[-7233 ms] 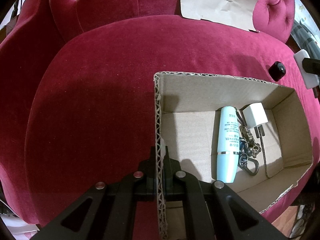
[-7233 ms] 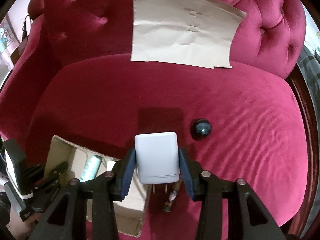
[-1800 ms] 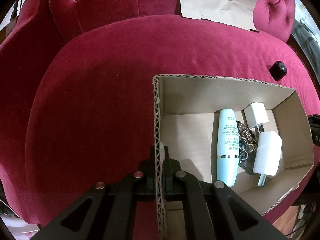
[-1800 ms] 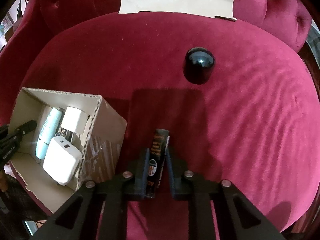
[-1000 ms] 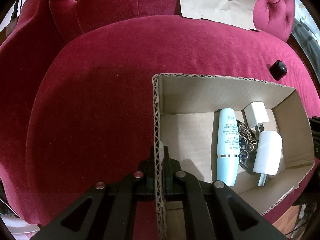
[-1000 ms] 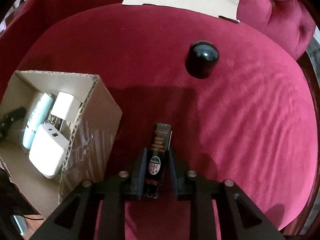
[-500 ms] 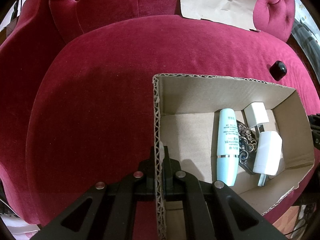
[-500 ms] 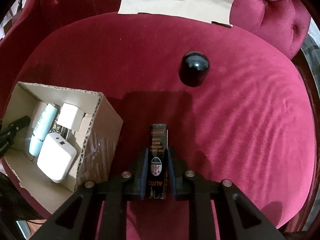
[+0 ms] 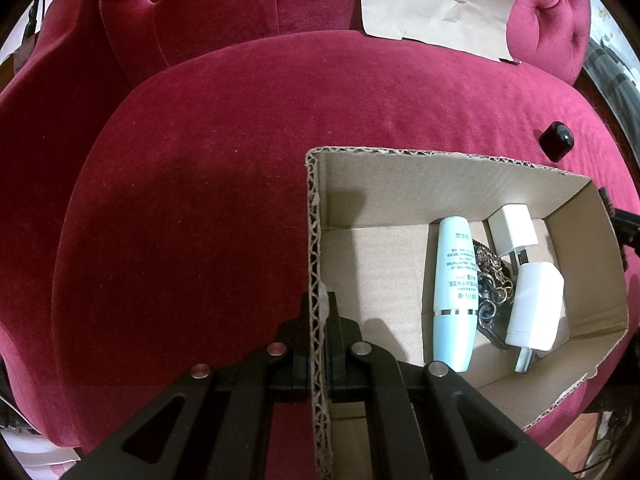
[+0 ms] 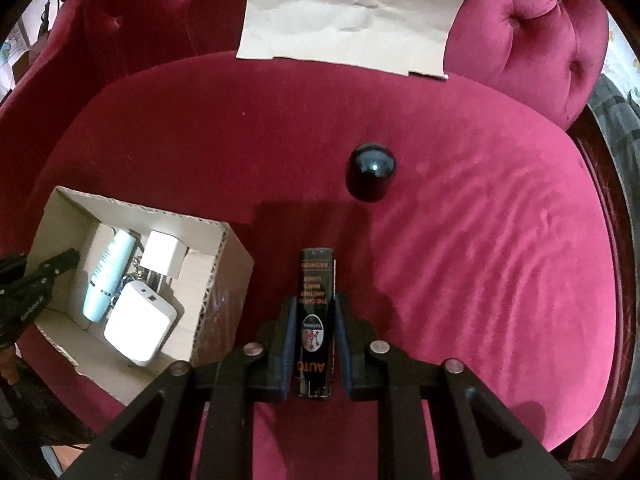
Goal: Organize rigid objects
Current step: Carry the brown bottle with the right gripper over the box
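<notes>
My left gripper (image 9: 319, 312) is shut on the left wall of an open cardboard box (image 9: 316, 240) that rests on a red velvet seat. Inside the box lie a pale blue tube (image 9: 454, 292), a small white plug (image 9: 514, 232), a larger white charger (image 9: 534, 312) and a tangle of metal keychain (image 9: 490, 284). My right gripper (image 10: 315, 312) is shut on a slim black lighter (image 10: 315, 304) with orange lettering, held above the seat to the right of the box (image 10: 218, 276). A glossy black cap (image 10: 372, 172) stands on the seat beyond the lighter.
A sheet of brown paper (image 10: 352, 16) leans against the tufted backrest (image 10: 528, 28). The seat's curved wooden edge (image 10: 604, 184) runs down the right side. Bare velvet (image 9: 192, 208) spreads left of the box. The other gripper's black tip (image 9: 624, 228) shows at the box's right wall.
My right gripper has risen with the lighter clamped in it, so the seat, the box and the black cap look farther away. The left gripper and the box have stayed put.
</notes>
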A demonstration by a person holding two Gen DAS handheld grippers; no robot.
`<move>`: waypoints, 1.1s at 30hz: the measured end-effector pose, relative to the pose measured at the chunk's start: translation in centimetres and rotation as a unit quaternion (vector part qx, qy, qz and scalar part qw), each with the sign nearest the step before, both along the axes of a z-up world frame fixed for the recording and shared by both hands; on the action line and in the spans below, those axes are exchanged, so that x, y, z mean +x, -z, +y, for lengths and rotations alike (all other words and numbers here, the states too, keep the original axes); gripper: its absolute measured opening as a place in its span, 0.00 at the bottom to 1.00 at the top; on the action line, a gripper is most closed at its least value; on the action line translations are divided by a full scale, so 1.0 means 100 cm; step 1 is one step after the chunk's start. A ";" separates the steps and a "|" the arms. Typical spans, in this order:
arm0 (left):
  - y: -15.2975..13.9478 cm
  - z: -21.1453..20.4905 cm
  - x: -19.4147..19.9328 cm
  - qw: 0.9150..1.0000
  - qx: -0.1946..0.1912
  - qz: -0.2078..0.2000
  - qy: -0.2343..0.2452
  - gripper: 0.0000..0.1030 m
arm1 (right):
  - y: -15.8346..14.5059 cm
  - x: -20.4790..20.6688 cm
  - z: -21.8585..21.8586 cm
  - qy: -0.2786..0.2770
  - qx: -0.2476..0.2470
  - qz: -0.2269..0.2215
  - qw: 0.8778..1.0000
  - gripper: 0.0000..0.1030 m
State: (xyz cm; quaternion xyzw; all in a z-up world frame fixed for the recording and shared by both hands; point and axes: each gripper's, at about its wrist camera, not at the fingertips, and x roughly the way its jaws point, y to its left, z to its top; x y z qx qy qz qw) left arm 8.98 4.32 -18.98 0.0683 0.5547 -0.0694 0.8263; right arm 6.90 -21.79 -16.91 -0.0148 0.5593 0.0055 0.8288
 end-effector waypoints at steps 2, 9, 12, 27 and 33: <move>0.000 0.000 0.000 1.000 -0.001 0.000 0.000 0.03 | -0.004 -0.002 0.000 0.000 0.000 -0.004 1.000 0.18; 0.000 0.001 -0.001 1.000 -0.001 0.000 0.000 0.03 | -0.034 -0.013 0.011 -0.008 0.004 -0.025 1.000 0.18; 0.000 0.001 -0.001 1.000 -0.001 0.000 0.000 0.03 | -0.044 -0.016 0.014 -0.016 0.005 -0.029 0.999 0.18; 0.000 0.002 -0.001 1.000 -0.001 0.000 0.000 0.03 | -0.067 -0.014 0.058 -0.057 0.020 -0.042 0.997 0.18; 0.000 0.002 -0.001 1.000 -0.001 0.000 0.000 0.03 | -0.067 -0.011 0.076 -0.076 0.028 -0.043 0.996 0.18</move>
